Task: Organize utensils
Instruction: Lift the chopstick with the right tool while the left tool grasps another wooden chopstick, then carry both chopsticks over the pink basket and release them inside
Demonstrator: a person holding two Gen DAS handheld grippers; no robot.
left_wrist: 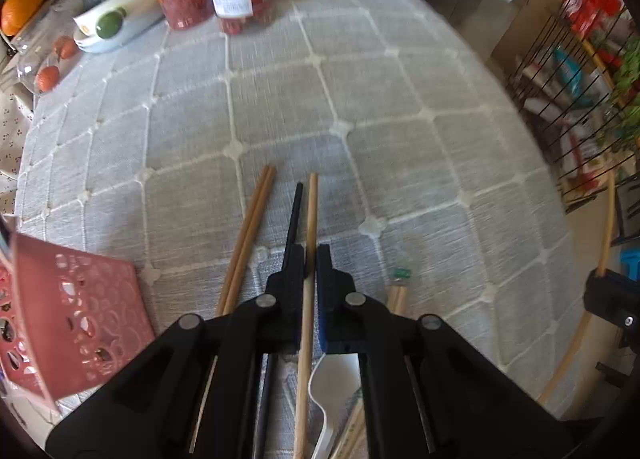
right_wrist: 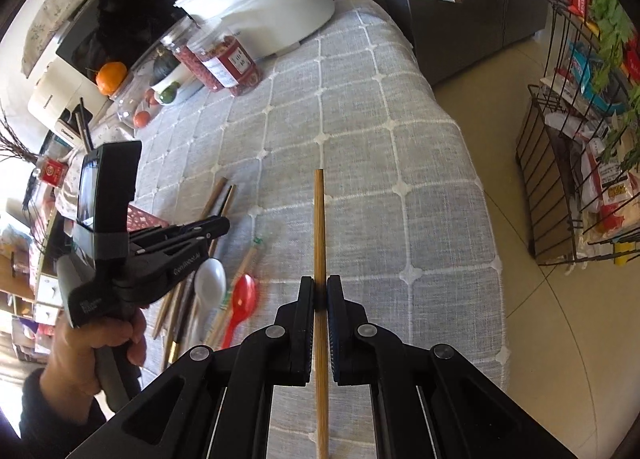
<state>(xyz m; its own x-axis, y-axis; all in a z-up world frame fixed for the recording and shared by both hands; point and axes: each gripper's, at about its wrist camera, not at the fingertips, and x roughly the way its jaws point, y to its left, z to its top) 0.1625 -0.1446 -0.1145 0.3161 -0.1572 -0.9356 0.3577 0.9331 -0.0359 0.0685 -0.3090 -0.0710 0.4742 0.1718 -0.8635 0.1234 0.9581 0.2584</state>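
Chopstick (right_wrist: 319,227) of brown wood sits clamped between the fingers of our right gripper (right_wrist: 320,295), raised above the grey quilted tablecloth (right_wrist: 420,163). Our left gripper (left_wrist: 310,259) is closed on a pale chopstick (left_wrist: 311,215) over the loose pile: paired chopsticks (left_wrist: 250,231), white spoon (right_wrist: 211,279), red spoon (right_wrist: 242,299). Beside it stands a pink basket (left_wrist: 76,315).

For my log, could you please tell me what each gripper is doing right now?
Left gripper: closed on a wooden chopstick.
Right gripper: closed on a bamboo chopstick.
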